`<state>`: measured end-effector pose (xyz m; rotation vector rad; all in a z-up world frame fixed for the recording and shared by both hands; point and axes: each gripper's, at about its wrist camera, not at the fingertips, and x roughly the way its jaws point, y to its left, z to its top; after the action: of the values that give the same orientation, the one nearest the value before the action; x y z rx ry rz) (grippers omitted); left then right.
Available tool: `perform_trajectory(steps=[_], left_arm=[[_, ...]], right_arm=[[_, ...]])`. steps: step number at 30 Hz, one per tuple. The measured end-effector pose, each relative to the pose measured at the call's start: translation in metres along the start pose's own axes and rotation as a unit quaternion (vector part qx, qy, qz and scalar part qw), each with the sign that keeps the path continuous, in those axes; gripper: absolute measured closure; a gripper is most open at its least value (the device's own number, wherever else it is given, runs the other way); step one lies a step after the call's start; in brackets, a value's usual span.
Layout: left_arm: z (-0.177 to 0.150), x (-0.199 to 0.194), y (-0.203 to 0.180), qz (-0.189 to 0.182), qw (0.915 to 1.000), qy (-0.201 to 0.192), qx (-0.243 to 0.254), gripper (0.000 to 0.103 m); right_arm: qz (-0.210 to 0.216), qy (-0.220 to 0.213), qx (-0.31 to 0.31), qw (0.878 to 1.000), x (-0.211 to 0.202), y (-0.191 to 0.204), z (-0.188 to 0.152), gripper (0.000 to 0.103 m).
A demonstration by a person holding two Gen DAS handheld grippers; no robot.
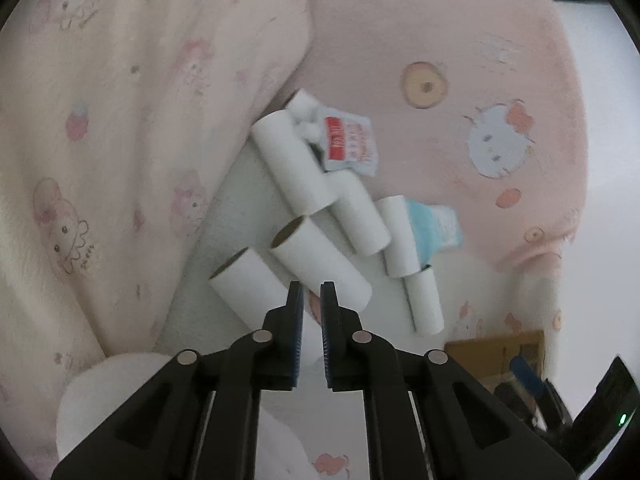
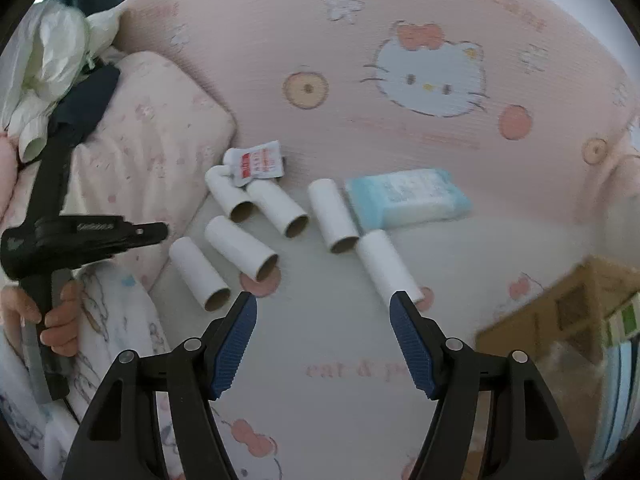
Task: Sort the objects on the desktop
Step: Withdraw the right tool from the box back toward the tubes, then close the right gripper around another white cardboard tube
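Our right gripper (image 2: 324, 300) is spread wide above 6 white cardboard tubes (image 2: 240, 248) on the pink cartoon-print blanket (image 2: 360, 80); our left gripper (image 1: 311, 296) is nearly pressed together, empty. A glancing touch could roll them.

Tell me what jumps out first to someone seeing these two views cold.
A cluster of white cardboard tubes lies scattered mid-scene on a pink cartoon-cat bedspread. A blue wipes pack sits just right of them, and a red-and-white sachet lies behind them. The right tool gapes wide in front of the tubes; the left tool appears at the left edge.
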<state>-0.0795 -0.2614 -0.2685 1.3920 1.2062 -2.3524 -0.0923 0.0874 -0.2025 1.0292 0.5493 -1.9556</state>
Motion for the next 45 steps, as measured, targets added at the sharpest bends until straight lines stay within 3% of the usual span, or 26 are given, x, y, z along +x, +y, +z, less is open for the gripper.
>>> perform_trajectory(steps=[3,6,7,13,18,22,30,32,34,38,45], left_arm=[[0.004,0.012,-0.002,0.035,0.9990,0.028,0.008,0.077],[0.009,0.024,-0.003,0.015,0.9978,0.061,0.021,0.052],[0.010,0.027,-0.002,0.009,0.9974,0.069,0.018,0.051],[0.013,0.034,0.011,0.010,0.9953,0.094,-0.020,0.051],[0.012,0.036,0.011,0.014,0.9952,0.095,-0.020,0.051],[0.013,0.037,0.011,0.016,0.9948,0.098,-0.023,0.051],[0.015,0.038,0.014,0.002,0.9945,0.099,-0.033,0.051],[0.016,0.039,0.013,0.007,0.9944,0.100,-0.031,0.051],[0.015,0.040,0.012,0.010,0.9943,0.102,-0.029,0.051],[0.016,0.042,0.012,0.011,0.9935,0.110,-0.028,0.051],[0.013,0.055,0.002,0.056,0.9894,0.134,0.003,0.051]], right_arm=[[0.020,-0.001,-0.012,1.000,0.013,0.012,0.007,0.036],[0.042,-0.002,-0.023,0.999,0.029,0.024,0.014,0.036],[0.051,0.002,-0.027,0.998,0.035,0.028,0.016,0.036],[0.103,0.034,-0.061,0.992,0.072,0.057,0.023,0.036],[0.100,0.056,-0.098,0.989,0.102,0.079,0.020,0.036],[0.111,0.093,-0.073,0.987,0.131,0.080,0.020,0.036],[0.169,0.121,-0.075,0.975,0.160,0.094,0.019,0.038],[0.172,0.133,-0.083,0.973,0.168,0.097,0.016,0.054],[0.193,0.142,-0.075,0.968,0.173,0.097,0.013,0.057],[0.190,0.134,-0.069,0.970,0.172,0.096,0.010,0.058],[0.186,0.136,-0.010,0.973,0.171,0.077,0.002,0.059]])
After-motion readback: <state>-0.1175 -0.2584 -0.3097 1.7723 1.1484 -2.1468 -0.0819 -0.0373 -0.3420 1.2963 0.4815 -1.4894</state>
